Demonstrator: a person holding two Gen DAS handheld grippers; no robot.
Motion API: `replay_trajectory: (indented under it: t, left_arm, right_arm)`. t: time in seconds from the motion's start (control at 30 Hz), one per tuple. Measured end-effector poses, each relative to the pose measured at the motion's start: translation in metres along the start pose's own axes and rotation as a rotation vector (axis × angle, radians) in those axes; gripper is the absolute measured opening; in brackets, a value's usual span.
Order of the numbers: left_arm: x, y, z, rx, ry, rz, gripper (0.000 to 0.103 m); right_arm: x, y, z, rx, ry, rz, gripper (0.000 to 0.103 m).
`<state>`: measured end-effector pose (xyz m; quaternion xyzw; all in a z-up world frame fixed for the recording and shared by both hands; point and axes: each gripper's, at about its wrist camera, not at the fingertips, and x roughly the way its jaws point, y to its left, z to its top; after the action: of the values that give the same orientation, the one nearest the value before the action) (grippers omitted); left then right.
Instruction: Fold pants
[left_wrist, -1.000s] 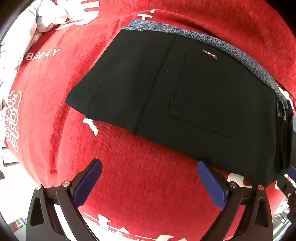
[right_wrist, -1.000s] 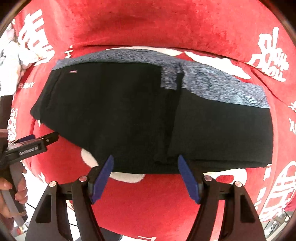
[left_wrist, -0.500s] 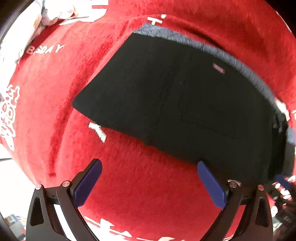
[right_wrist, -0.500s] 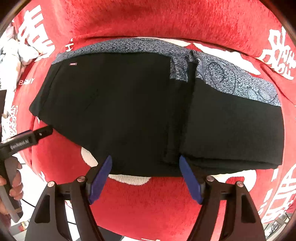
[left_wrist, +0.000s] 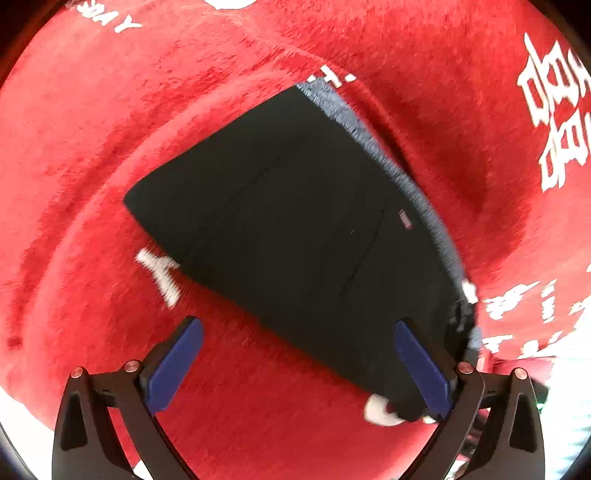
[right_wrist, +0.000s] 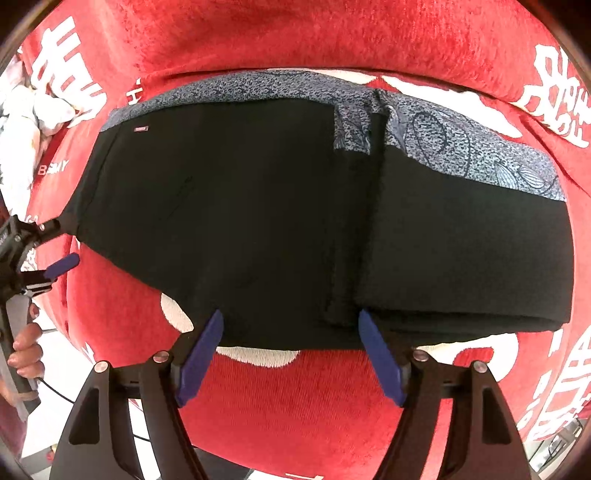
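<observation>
The left gripper (left_wrist: 297, 360) has its two blue pads spread wide with nothing between them; in the left wrist view its right pad (left_wrist: 421, 363) overlaps the near right corner of the pants (left_wrist: 295, 236), but whether it touches the cloth cannot be told. The right gripper (right_wrist: 290, 354) is likewise spread apart and empty, its two blue pads just at the near edge of the pants (right_wrist: 295, 206), one on each side of the fold seam.

There is one pair of pants, black, lying folded flat on a red blanket (right_wrist: 314, 406). A blue-grey patterned waistband (right_wrist: 461, 147) runs along the far edge, and in the right wrist view the right part of the pants lies doubled over in a thicker layer. A small red label (right_wrist: 140, 129) sits near the far left corner below the waistband; its writing is too small to read.

The blanket carries white printed characters (right_wrist: 557, 99) at far right and far left, and the letters "B" and "AY" (right_wrist: 53, 169) can be made out at left. A white printed patch (right_wrist: 255, 354) shows just under the near edge of the pants.

In the right wrist view the left gripper (right_wrist: 55, 245) appears at the left edge beside the left end of the pants, with the person's hand (right_wrist: 26, 354) on its handle. Crumpled white cloth (right_wrist: 22, 122) lies at the far left.
</observation>
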<state>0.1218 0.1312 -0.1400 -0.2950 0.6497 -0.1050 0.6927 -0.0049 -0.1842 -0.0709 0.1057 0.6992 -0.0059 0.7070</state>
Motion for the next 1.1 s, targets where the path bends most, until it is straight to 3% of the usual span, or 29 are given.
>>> replay_trajectory:
  t: [0.2, 0.5, 0.6, 0.77, 0.9, 1.0, 1.03, 1.1]
  left_arm:
    - [0.002, 0.008, 0.018, -0.026, -0.033, -0.115, 0.103]
    - [0.008, 0.014, 0.019, -0.131, -0.117, -0.188, 0.103]
    - [0.003, 0.002, 0.017, -0.111, -0.134, -0.167, 0.103]
    - [-0.012, -0.023, 0.02, -0.018, -0.179, -0.232, 0.103]
    - [0.014, -0.023, 0.03, -0.032, -0.115, -0.065, 0.101]
    - [0.016, -0.034, 0.028, 0.044, -0.134, 0.078, 0.077]
    - [0.016, -0.043, 0.025, 0.106, -0.15, 0.144, 0.063]
    - [0.017, -0.062, 0.018, 0.262, -0.176, 0.314, 0.046]
  right_arm:
    - [0.002, 0.001, 0.001, -0.014, 0.007, -0.003, 0.08]
    - [0.006, 0.005, 0.004, -0.026, 0.015, -0.009, 0.084]
    - [0.007, 0.006, 0.003, -0.031, 0.017, -0.01, 0.084]
    - [0.008, 0.007, 0.004, -0.041, 0.02, -0.005, 0.084]
    - [0.008, 0.008, 0.004, -0.044, 0.02, -0.012, 0.084]
    - [0.007, 0.011, 0.005, -0.064, 0.031, -0.02, 0.084]
    - [0.006, 0.012, 0.006, -0.069, 0.033, -0.021, 0.085]
    - [-0.001, 0.013, 0.01, -0.07, 0.028, -0.009, 0.085]
